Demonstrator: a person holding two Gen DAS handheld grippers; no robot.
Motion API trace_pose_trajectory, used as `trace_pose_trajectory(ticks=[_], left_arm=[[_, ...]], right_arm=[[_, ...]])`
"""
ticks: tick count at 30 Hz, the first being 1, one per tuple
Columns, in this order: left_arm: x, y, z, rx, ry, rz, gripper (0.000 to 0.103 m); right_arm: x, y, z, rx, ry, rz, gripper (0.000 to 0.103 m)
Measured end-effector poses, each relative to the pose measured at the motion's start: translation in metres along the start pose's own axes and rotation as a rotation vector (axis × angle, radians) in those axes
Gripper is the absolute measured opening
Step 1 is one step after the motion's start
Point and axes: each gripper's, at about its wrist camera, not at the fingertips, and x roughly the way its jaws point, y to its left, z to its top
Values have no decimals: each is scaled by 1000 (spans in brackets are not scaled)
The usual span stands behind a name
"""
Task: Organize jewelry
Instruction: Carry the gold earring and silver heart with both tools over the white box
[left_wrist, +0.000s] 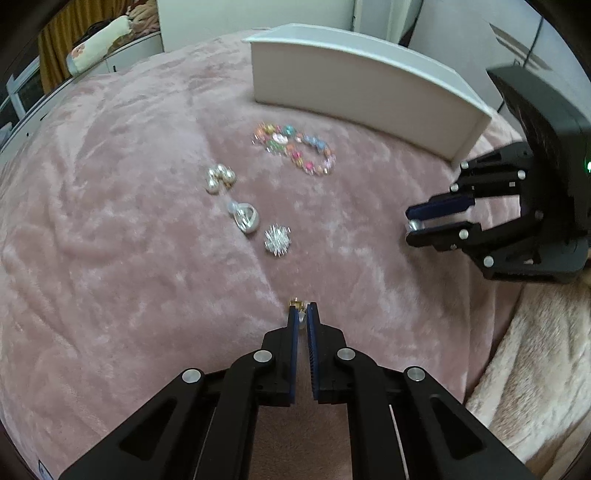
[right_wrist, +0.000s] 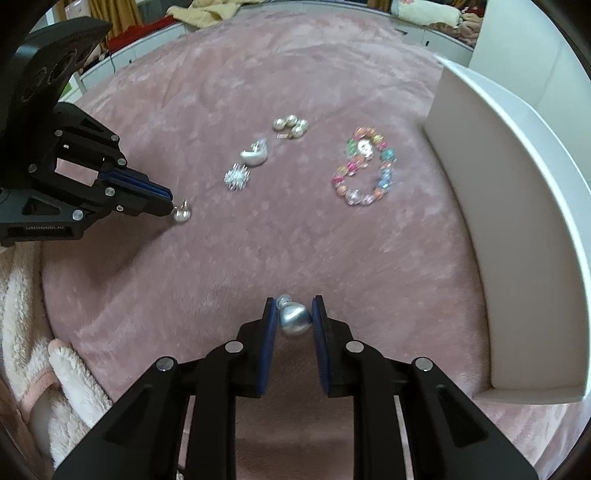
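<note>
My left gripper (left_wrist: 303, 314) is shut on a small pearl earring (left_wrist: 298, 304), which sticks out past its tips just above the pink blanket (left_wrist: 110, 221). In the right wrist view that earring (right_wrist: 182, 215) hangs at the left gripper's (right_wrist: 170, 205) tips. My right gripper (right_wrist: 294, 308) is shut on a silver ball earring (right_wrist: 294, 320), held off the blanket. Loose on the blanket lie a colourful bead bracelet (right_wrist: 365, 170), a pearl cluster (right_wrist: 291, 125), a silver teardrop earring (right_wrist: 255, 155) and a sparkly spiked piece (right_wrist: 236, 177). A white open box (right_wrist: 517, 221) stands to the right.
The white box (left_wrist: 369, 85) sits behind the bracelet (left_wrist: 295, 151) in the left wrist view, with my right gripper (left_wrist: 410, 225) in front of its right end. A cream fluffy blanket (right_wrist: 55, 369) borders the pink one at the near left. White furniture lines the far side.
</note>
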Motion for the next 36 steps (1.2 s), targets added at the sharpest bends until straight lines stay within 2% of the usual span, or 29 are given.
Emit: trace_pose_trajectory(ticks=[11,17,27,32,36], left_arm=[[-32,9,27,-39,-85,6,10],[-51,1,57,-29,-138,-5,10],[-89,-30,133,80,-237,9,10],[-94,-49,172,146,-249,35,10],[-88,-67,207,191,-260,48,10]], right_arm=[[-41,-14,12,65,-148,-8,19],[-76,-25,23,100,-256,-25,19],[-124,-62,32,134,-351,-128,19],[-140,-95,28,201,-380,-192,19],[-145,-130,23,300,-373,-238,19]])
